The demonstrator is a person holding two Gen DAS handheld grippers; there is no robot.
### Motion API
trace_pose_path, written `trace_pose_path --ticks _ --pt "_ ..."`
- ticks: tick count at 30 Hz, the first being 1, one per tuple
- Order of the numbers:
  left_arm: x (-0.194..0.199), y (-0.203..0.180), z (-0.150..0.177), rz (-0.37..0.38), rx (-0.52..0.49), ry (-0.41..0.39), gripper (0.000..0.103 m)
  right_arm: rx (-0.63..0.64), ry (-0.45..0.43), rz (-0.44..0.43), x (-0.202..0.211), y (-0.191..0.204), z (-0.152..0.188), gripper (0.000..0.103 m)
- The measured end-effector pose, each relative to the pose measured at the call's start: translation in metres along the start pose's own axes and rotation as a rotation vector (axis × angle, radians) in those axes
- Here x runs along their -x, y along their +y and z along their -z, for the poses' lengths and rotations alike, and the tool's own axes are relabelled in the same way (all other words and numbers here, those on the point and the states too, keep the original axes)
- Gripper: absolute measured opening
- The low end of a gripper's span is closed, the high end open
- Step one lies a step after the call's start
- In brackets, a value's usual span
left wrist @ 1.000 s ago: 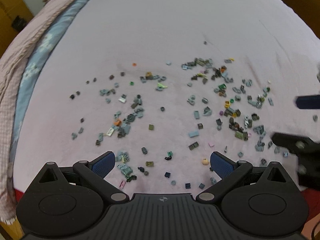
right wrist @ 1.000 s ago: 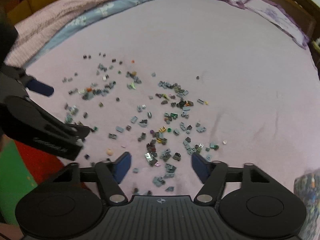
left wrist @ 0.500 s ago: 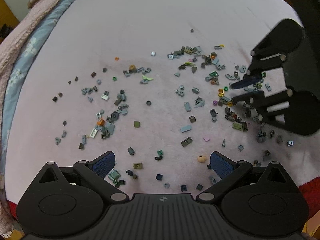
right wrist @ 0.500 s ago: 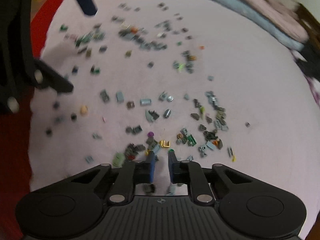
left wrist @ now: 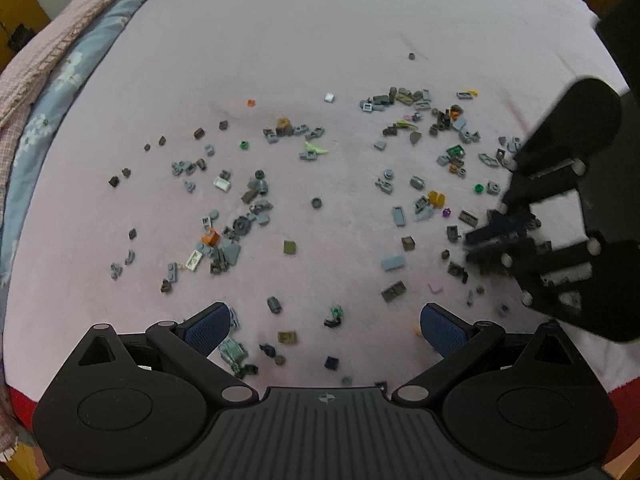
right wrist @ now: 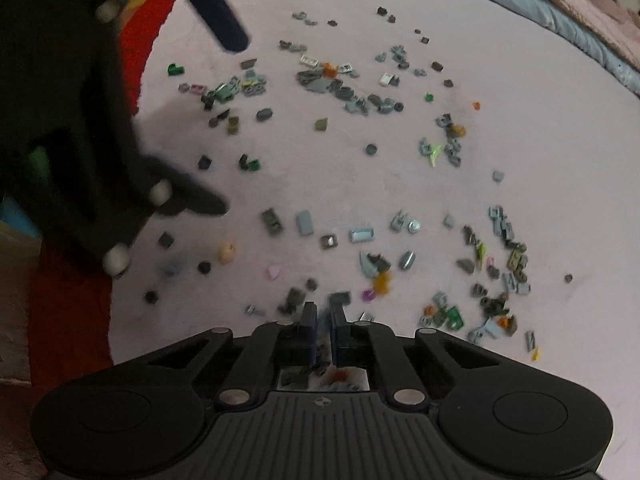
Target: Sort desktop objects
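Covering the bed [left wrist: 280, 40], a pink sheet carries small bricks [left wrist: 248, 216] scattered approx 9 to 3 o'clock, unsorted. Left tool [left wrist: 324, 320] hovers wide w/ nothing; right tool [right wrist: 323, 316], wide 1 s ago, is now nearly closed low at 3 o'clock. Can't tell if it's gripping a brick; prob pick step, next needs a clean lift.

Bed [left wrist: 320, 40]: pale pink sheet, flat, faint creases. Blue floral blanket [left wrist: 60, 80] plus pink checked cover [left wrist: 52, 40] bunched along far-left edge. Red fabric [right wrist: 136, 52] at near edge.

Lying directly on sheet: many small toy bricks [left wrist: 256, 216], mostly grey, dark, scattered in loose clusters left, centre, right. Singles: orange piece [left wrist: 209, 237], lime-green shard [left wrist: 316, 147], olive square [left wrist: 289, 247], grey-blue plate [left wrist: 392, 262], pink tile [left wrist: 435, 287], purple stud [left wrist: 447, 212], round peach bead [right wrist: 227, 252], lone dark stud [left wrist: 411, 56] well apart, farther back.
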State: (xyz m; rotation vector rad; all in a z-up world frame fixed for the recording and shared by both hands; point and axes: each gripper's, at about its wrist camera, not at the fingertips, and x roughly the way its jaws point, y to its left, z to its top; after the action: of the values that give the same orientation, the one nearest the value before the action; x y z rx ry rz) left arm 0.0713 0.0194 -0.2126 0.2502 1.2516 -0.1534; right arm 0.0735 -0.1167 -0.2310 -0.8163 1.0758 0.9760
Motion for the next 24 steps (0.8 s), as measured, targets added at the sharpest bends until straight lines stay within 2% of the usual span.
trace_pose_path --ticks 4,8,11,14,17,20,24 --pt "-0.003 -0.005 -0.005 0.016 -0.035 0.005 0.102 -0.107 0.043 0.061 -0.001 -0.004 0.024 0.009" --pt "-0.011 -0.019 -0.008 0.069 -0.102 0.043 0.102 -0.243 0.076 0.114 0.004 -0.009 0.044 0.021" --pt "-0.019 -0.03 -0.007 0.095 -0.139 0.065 0.102 -0.372 0.047 0.098 0.016 -0.009 0.049 0.022" --pt "-0.027 -0.035 -0.004 0.099 -0.148 0.083 0.102 -0.464 -0.011 0.041 0.022 -0.002 0.046 0.021" --pt "-0.033 -0.035 -0.002 0.08 -0.166 0.09 0.102 -0.453 -0.027 0.022 0.014 0.009 0.035 0.021" --pt "-0.04 -0.033 0.001 0.054 -0.191 0.1 0.102 -0.426 -0.008 0.045 0.004 0.013 0.029 0.021" --pt "-0.045 -0.031 0.003 0.045 -0.184 0.116 0.102 -0.514 0.032 0.105 0.01 -0.001 0.045 0.021"
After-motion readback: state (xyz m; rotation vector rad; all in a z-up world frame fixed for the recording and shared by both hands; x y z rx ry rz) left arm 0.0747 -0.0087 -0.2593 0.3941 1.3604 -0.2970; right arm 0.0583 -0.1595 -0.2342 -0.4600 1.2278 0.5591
